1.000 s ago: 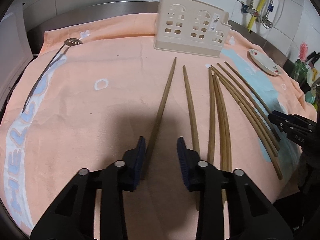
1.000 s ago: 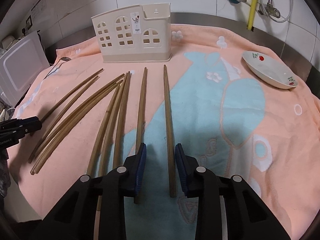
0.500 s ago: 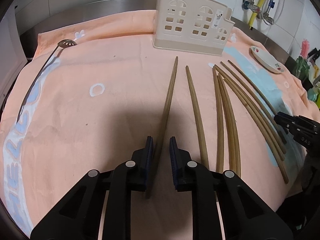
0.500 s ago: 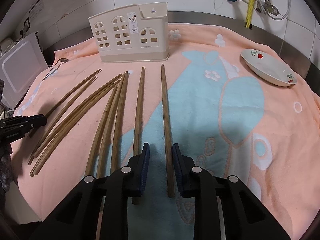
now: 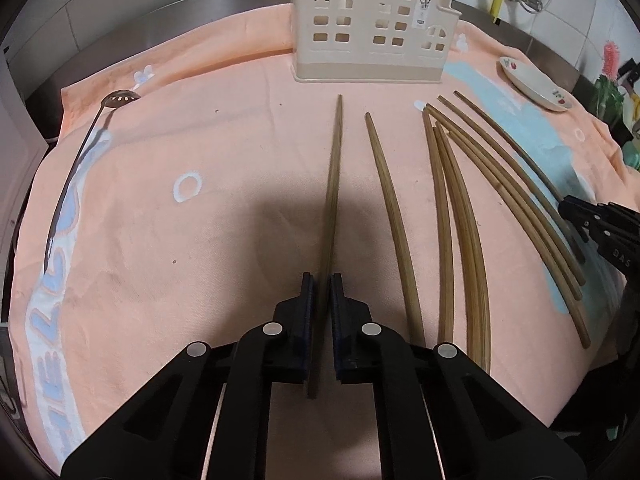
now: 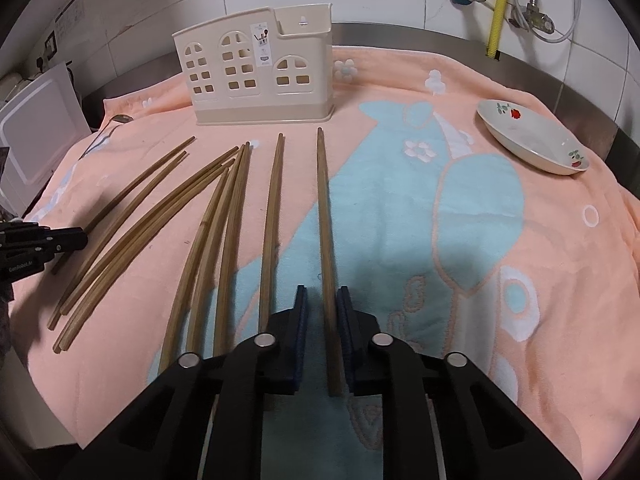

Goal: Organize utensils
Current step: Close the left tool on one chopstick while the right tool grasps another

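Note:
Several long wooden chopsticks lie fanned on a peach towel (image 5: 200, 240). My left gripper (image 5: 321, 280) has its jaws closing tight on the leftmost chopstick (image 5: 334, 168) near its thick end, pads against both sides. My right gripper (image 6: 322, 294) is closing on the rightmost chopstick (image 6: 323, 208), which runs between its pads against the right one. Each gripper shows in the other's view: the right gripper (image 5: 566, 206) at the right edge, the left gripper (image 6: 82, 238) at the left edge. A cream house-shaped utensil holder (image 5: 372, 36) (image 6: 260, 68) stands upright at the back.
The other chopsticks (image 5: 460, 220) (image 6: 224, 220) lie between the two grippers. A slotted metal spoon (image 5: 120, 98) lies at the far left of the towel. A flowered white dish (image 6: 532, 140) sits at the back right. A white appliance (image 6: 36, 140) borders the left side, tiled wall and pipes behind.
Both grippers' jaws have come together from well apart, each around its chopstick. The left gripper shifted slightly so the leftmost chopstick sits centred between its pads. The right gripper stayed in place.

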`<state>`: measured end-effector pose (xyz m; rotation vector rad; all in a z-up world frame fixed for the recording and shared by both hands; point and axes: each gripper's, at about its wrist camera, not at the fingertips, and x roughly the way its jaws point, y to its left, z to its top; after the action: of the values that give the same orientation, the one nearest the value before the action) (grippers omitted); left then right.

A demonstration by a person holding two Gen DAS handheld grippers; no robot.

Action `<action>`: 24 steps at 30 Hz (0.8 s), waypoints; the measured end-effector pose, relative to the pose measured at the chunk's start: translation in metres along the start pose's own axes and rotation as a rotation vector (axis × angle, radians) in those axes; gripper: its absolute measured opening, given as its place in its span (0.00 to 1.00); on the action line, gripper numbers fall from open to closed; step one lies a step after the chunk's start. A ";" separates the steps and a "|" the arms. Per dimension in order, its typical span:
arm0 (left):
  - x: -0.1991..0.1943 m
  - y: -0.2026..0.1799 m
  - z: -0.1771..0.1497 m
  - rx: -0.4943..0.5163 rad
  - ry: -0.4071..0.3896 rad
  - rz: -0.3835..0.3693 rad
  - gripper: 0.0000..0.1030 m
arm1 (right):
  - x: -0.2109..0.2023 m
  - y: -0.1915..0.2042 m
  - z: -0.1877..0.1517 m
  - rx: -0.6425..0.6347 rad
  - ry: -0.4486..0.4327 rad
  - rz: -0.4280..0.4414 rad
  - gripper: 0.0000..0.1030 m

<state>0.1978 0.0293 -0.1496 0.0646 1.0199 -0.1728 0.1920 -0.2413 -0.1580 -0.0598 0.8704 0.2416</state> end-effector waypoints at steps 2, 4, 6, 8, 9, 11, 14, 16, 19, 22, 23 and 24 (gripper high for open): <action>-0.001 -0.001 0.001 0.002 0.005 -0.003 0.06 | 0.000 -0.001 0.000 -0.003 0.000 -0.005 0.07; -0.004 0.000 0.002 -0.008 0.002 -0.019 0.05 | -0.001 -0.001 0.000 -0.005 0.000 -0.001 0.07; -0.007 0.000 0.003 -0.013 -0.003 -0.031 0.05 | -0.003 -0.001 0.000 -0.005 -0.005 0.001 0.06; -0.012 0.000 0.003 -0.018 -0.011 -0.036 0.05 | -0.006 0.000 0.000 -0.001 -0.014 0.002 0.06; -0.016 0.000 0.004 -0.022 -0.020 -0.041 0.05 | -0.009 0.000 0.000 0.002 -0.022 0.005 0.06; -0.025 -0.002 0.005 -0.021 -0.045 -0.047 0.05 | -0.016 0.002 0.003 0.000 -0.040 0.006 0.06; -0.042 -0.005 0.010 -0.016 -0.095 -0.056 0.05 | -0.033 0.005 0.012 -0.005 -0.091 0.016 0.06; -0.054 -0.006 0.015 -0.015 -0.127 -0.058 0.05 | -0.045 0.009 0.019 -0.014 -0.125 0.021 0.06; -0.071 -0.010 0.025 -0.009 -0.169 -0.074 0.05 | -0.063 0.013 0.033 -0.031 -0.179 0.030 0.06; -0.080 -0.013 0.031 -0.006 -0.179 -0.098 0.05 | -0.080 0.018 0.048 -0.049 -0.231 0.036 0.06; -0.080 -0.013 0.031 -0.005 -0.176 -0.098 0.05 | -0.083 0.019 0.052 -0.055 -0.240 0.037 0.06; -0.080 -0.013 0.031 -0.002 -0.172 -0.095 0.05 | -0.085 0.021 0.055 -0.060 -0.248 0.038 0.06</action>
<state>0.1805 0.0210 -0.0651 -0.0003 0.8521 -0.2595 0.1757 -0.2288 -0.0569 -0.0679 0.6178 0.3037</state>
